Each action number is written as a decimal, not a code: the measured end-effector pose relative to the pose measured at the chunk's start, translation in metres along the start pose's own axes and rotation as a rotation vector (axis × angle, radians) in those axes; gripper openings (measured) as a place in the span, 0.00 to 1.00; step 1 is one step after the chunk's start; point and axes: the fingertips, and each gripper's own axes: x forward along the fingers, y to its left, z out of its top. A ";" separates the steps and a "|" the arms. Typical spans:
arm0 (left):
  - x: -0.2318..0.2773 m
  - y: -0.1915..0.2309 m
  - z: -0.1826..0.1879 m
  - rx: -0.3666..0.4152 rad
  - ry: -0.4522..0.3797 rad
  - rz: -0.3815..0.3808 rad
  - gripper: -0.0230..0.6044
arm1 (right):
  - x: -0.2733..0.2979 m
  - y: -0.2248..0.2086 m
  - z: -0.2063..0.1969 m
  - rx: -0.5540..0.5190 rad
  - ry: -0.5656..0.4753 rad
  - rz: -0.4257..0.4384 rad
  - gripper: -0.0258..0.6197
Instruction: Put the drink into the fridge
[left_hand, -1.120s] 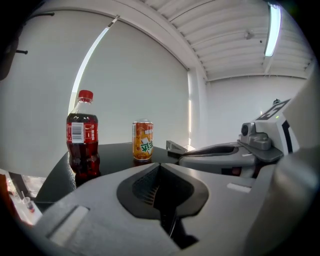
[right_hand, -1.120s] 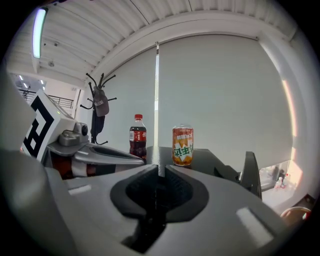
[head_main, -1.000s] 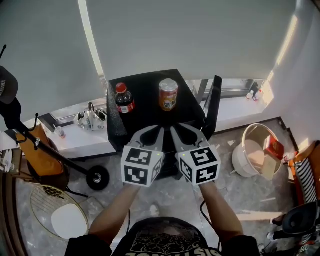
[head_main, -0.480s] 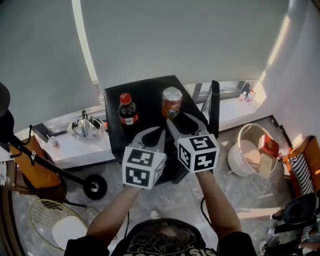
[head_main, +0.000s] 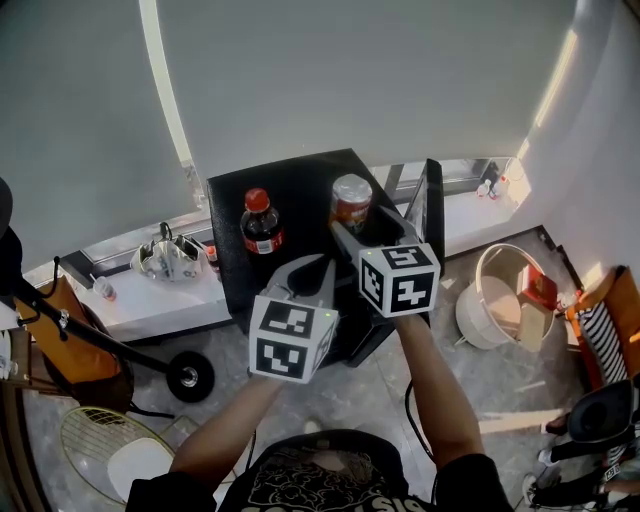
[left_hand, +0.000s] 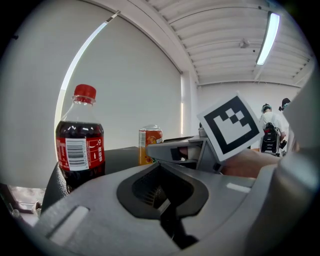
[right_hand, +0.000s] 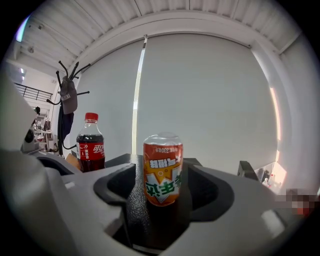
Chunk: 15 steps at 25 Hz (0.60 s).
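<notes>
- Grey blinds (head_main: 350, 80) fill the wall ahead of me, with a low white sill running along their foot.
- Against that wall stands the black fridge (head_main: 300, 185), and I am looking down on its flat top.
- Two drinks stand upright on that top, apart from each other: a cola bottle (head_main: 261, 222) with a red cap on the left and an orange can (head_main: 351, 202) on the right.
- The can's label reads upside down in the right gripper view.
- My right gripper (head_main: 368, 228) reaches over the front of the fridge top, and its jaws have just been opening; they now stand spread wide.
- The can sits in line with the gap between them, just ahead of the tips, and neither jaw presses on it.
- My left gripper (head_main: 312, 268) hangs nearer to me, below the bottle, with its jaws pressed together and nothing between them.
- From the left gripper view the bottle rises close on the left, with the can farther back.
- A white bucket (head_main: 497, 296) sits on the floor to the right of the fridge.
</notes>
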 end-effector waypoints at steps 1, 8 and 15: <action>0.000 -0.001 0.001 0.007 -0.002 -0.003 0.04 | 0.003 -0.001 0.001 0.000 0.003 0.001 0.54; 0.004 -0.003 0.003 0.036 0.016 -0.006 0.04 | 0.024 -0.006 0.000 0.013 0.031 0.027 0.56; 0.006 0.004 0.006 0.028 0.014 0.008 0.04 | 0.038 0.001 0.006 0.018 0.023 0.070 0.56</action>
